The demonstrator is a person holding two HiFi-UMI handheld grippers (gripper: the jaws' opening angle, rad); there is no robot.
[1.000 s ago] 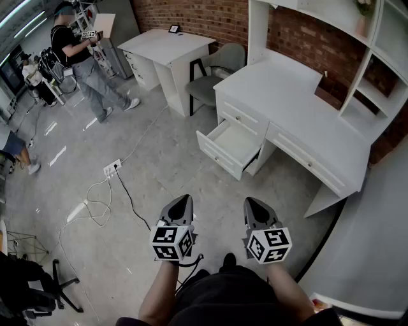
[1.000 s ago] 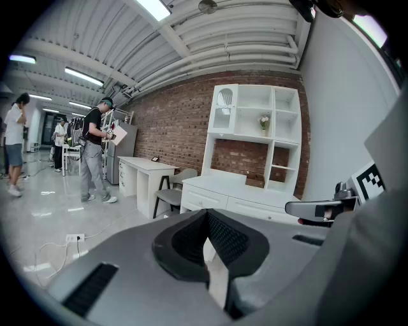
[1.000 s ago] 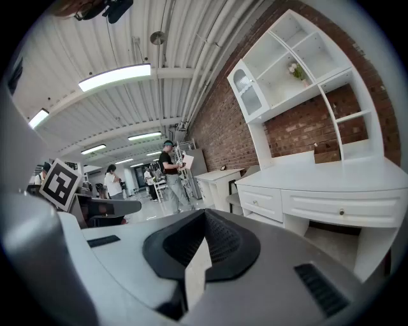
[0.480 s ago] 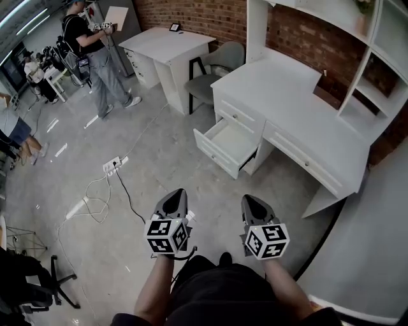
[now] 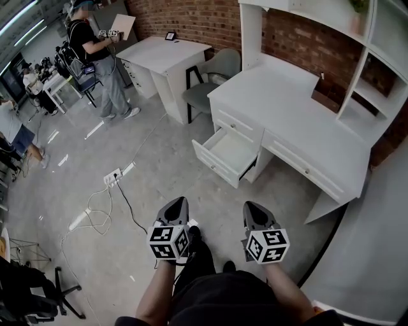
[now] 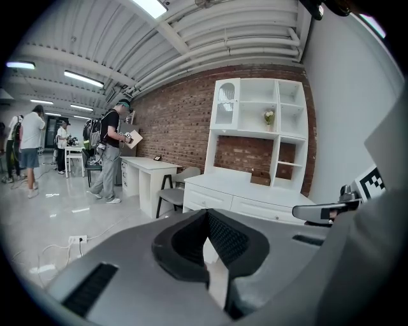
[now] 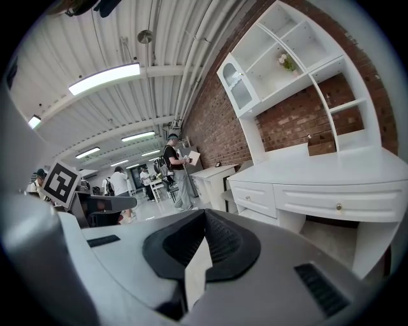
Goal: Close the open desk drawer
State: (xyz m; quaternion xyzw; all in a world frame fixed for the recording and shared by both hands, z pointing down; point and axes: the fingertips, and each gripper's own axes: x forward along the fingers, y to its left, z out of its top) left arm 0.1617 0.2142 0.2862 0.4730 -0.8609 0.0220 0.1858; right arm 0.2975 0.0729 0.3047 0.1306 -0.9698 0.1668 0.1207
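1. The desk (image 5: pixel 299 108): only the head view shows its drawer (image 5: pixel 226 156) pulled out, low at the desk's left end.
2. The left gripper (image 5: pixel 177 204) and right gripper (image 5: pixel 252 209) hang well apart from the desk; their own views show both jaw pairs pressed together, empty.

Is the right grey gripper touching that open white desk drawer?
Apart. The head view shows a stretch of grey floor between the right gripper and the open white drawer.

The desk (image 5: pixel 299 108) and its open drawer (image 5: pixel 228 151) at centre right look like smooth, white-painted wood. Across the top, the brick wall (image 5: pixel 191 16) is rough and matt. The grey floor (image 5: pixel 153 172) shines faintly.
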